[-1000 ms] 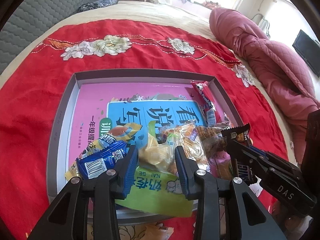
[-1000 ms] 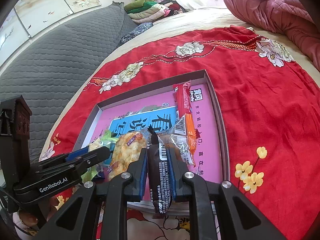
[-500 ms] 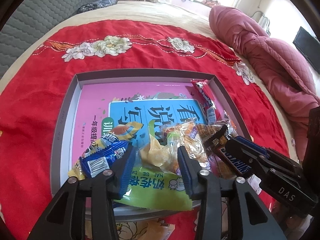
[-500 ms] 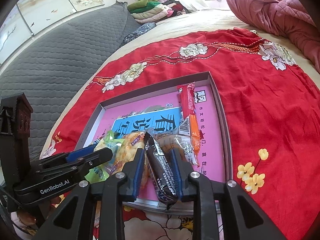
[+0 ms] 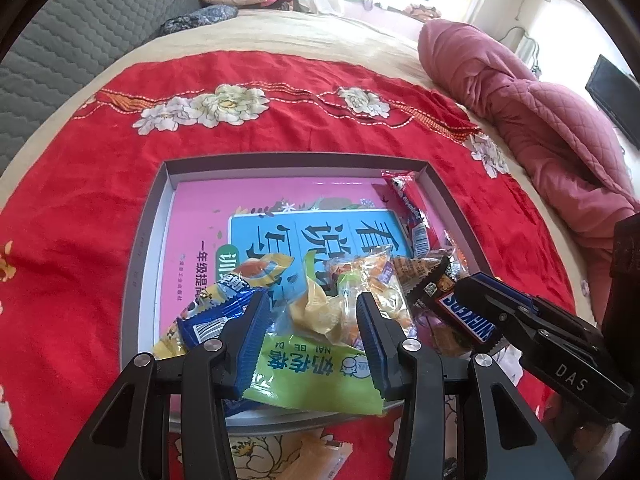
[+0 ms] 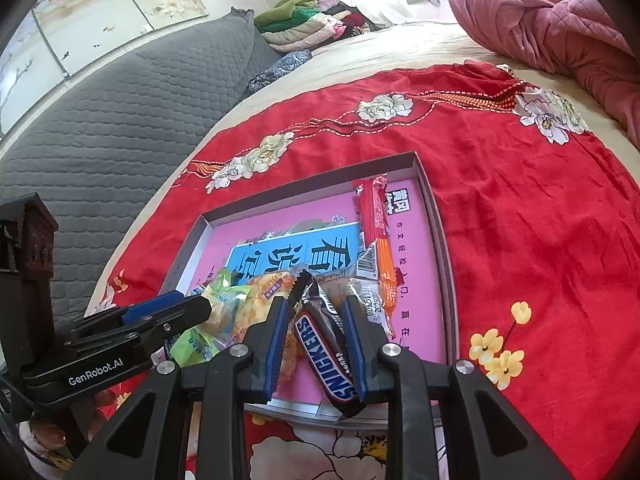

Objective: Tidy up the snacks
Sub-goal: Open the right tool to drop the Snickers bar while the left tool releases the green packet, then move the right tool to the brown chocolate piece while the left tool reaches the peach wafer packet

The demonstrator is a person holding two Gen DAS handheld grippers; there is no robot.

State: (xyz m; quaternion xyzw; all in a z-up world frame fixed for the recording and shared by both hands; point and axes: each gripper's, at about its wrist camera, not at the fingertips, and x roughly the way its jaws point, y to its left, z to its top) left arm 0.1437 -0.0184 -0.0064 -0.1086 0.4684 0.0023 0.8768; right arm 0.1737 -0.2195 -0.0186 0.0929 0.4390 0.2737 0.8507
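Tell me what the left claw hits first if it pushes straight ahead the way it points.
Most likely the yellow crinkled snack packet between the left claw fingers, lying atop the green packet; depth is hard to judge.

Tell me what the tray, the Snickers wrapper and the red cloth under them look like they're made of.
The tray looks like grey cardboard, matte, with thin folded walls, possibly a box lid. The Snickers wrapper appears to be glossy plastic film: it shines and crinkles at the crimped ends. The red cloth looks like woven fabric, softly wrinkled, with flowers and stitched-looking lines that may be embroidery.
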